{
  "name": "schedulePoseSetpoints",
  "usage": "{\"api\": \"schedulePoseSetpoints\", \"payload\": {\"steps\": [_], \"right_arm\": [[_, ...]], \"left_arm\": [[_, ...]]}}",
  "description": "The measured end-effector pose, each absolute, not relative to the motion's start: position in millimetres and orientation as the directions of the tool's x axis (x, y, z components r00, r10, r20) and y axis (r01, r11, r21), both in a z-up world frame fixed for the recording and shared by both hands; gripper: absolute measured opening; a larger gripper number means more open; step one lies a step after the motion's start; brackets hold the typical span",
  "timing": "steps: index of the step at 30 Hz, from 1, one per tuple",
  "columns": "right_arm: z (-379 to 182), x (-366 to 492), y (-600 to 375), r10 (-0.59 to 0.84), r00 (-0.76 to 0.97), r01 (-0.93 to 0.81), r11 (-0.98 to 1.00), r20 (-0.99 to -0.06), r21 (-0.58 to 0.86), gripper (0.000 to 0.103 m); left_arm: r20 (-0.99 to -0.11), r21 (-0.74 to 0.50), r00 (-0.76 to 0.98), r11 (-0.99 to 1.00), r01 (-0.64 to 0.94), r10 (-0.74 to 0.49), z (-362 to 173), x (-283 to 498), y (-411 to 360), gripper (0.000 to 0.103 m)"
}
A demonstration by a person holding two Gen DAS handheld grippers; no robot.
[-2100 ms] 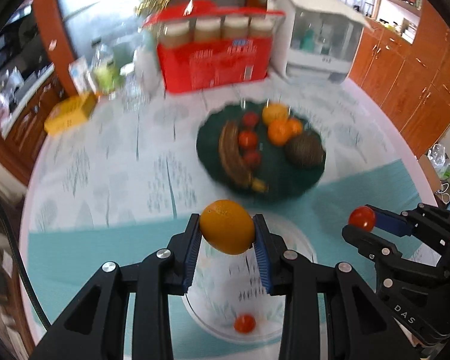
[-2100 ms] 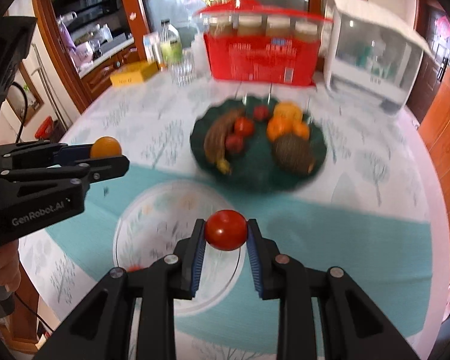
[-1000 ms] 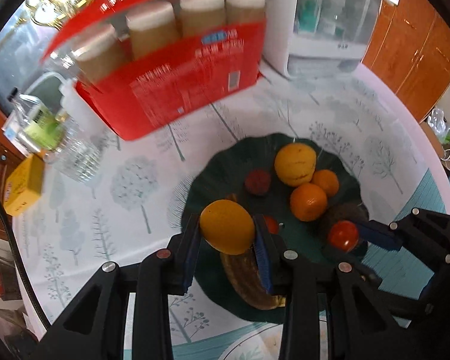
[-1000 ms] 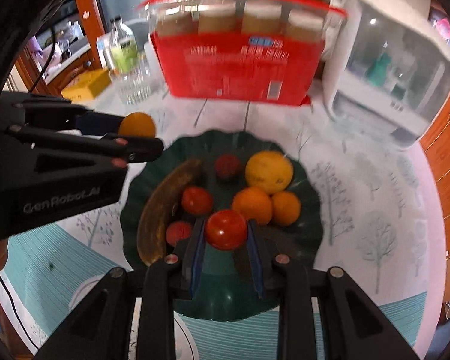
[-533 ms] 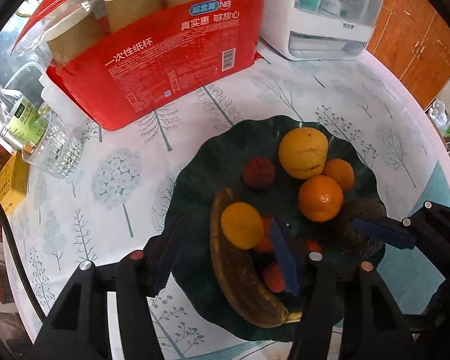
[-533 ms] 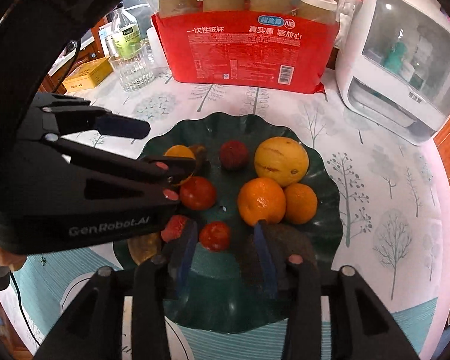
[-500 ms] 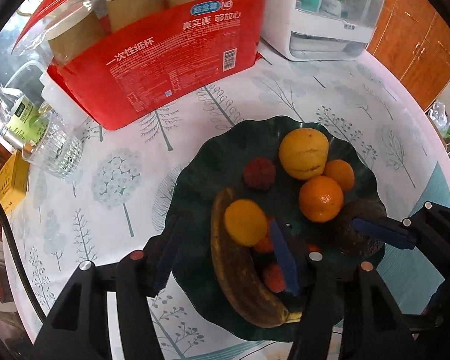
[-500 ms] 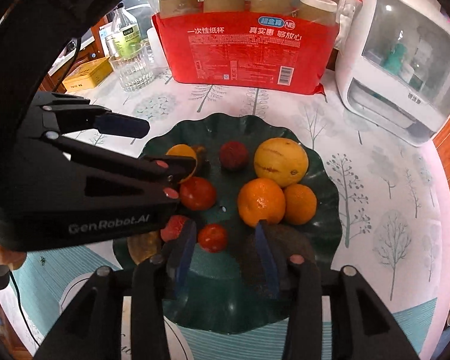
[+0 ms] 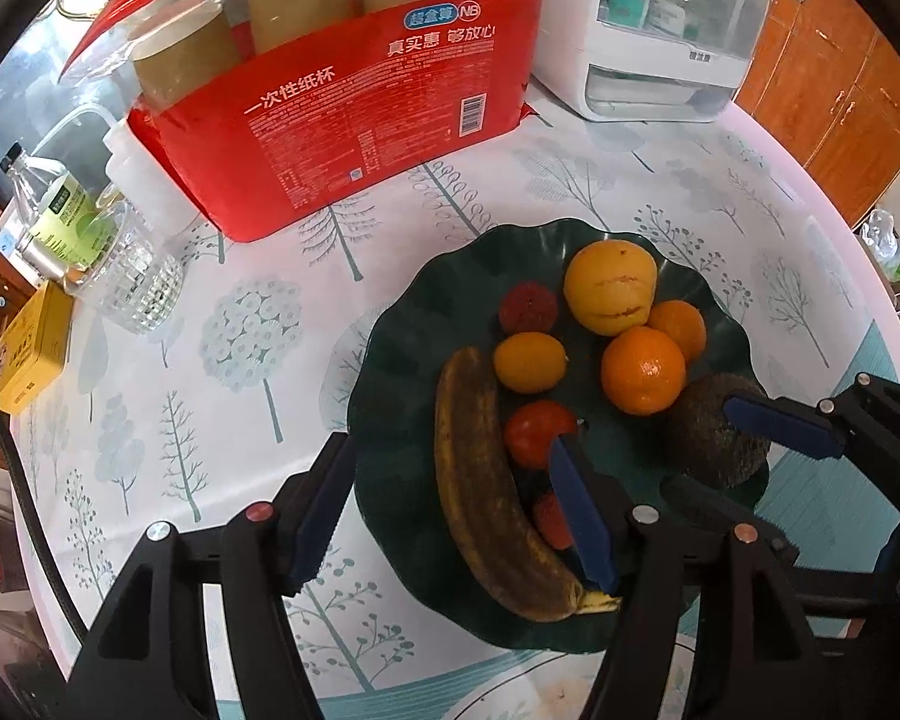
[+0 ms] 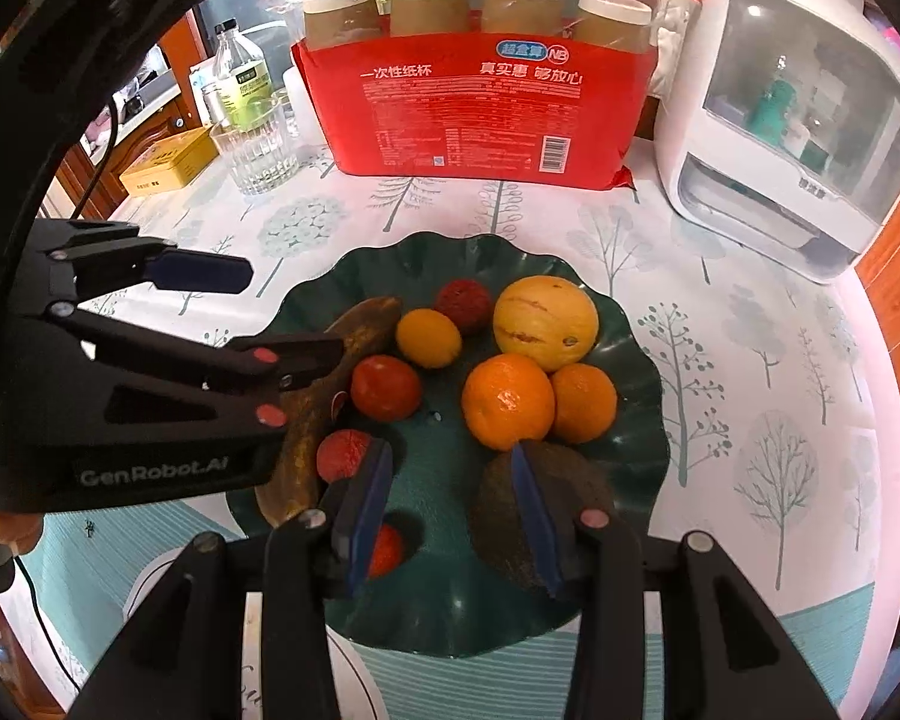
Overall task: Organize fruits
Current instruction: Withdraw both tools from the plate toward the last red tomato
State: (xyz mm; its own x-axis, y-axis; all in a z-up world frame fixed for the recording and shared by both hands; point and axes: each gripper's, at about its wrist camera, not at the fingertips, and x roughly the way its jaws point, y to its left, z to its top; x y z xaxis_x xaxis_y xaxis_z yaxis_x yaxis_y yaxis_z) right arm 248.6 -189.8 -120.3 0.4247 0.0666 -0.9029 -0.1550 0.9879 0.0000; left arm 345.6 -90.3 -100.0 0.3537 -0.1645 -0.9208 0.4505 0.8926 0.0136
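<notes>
The dark green plate (image 9: 390,324) holds a banana (image 9: 486,498), oranges (image 9: 642,369), a big yellow fruit (image 9: 609,288), tomatoes and a brown rough fruit (image 9: 708,438). My left gripper (image 9: 450,447) hangs over the banana, its jaws opening with nothing pressed between them. The small orange fruit (image 9: 529,362) lies free on the plate beside the banana's far end. My right gripper (image 10: 450,450) stands open over the plate's (image 10: 642,360) near side. A small tomato (image 10: 387,549) rests on the plate, half hidden behind its left finger. The left gripper (image 10: 294,318) shows at the left.
A red pack of paper cups (image 9: 354,120) and a white appliance (image 9: 660,30) stand behind the plate. A glass (image 9: 132,288), a bottle (image 9: 54,210) and a yellow box (image 9: 27,354) sit far left. A white plate (image 9: 540,696) lies near me on the teal mat.
Both grippers opened over the green plate. The small orange fruit dropped from the left one beside the banana, and the tomato dropped from the right one onto the plate's near side.
</notes>
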Motion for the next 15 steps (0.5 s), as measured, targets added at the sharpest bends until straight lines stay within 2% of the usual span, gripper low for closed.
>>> {"api": "schedulePoseSetpoints", "payload": {"steps": [15], "right_arm": [[-77, 227, -178, 0.058, 0.473, -0.16, 0.987, -0.879, -0.021, 0.042]], "left_arm": [[-0.892, 0.042, 0.427, 0.915, 0.401, -0.147, -47, 312, -63, 0.07]]}}
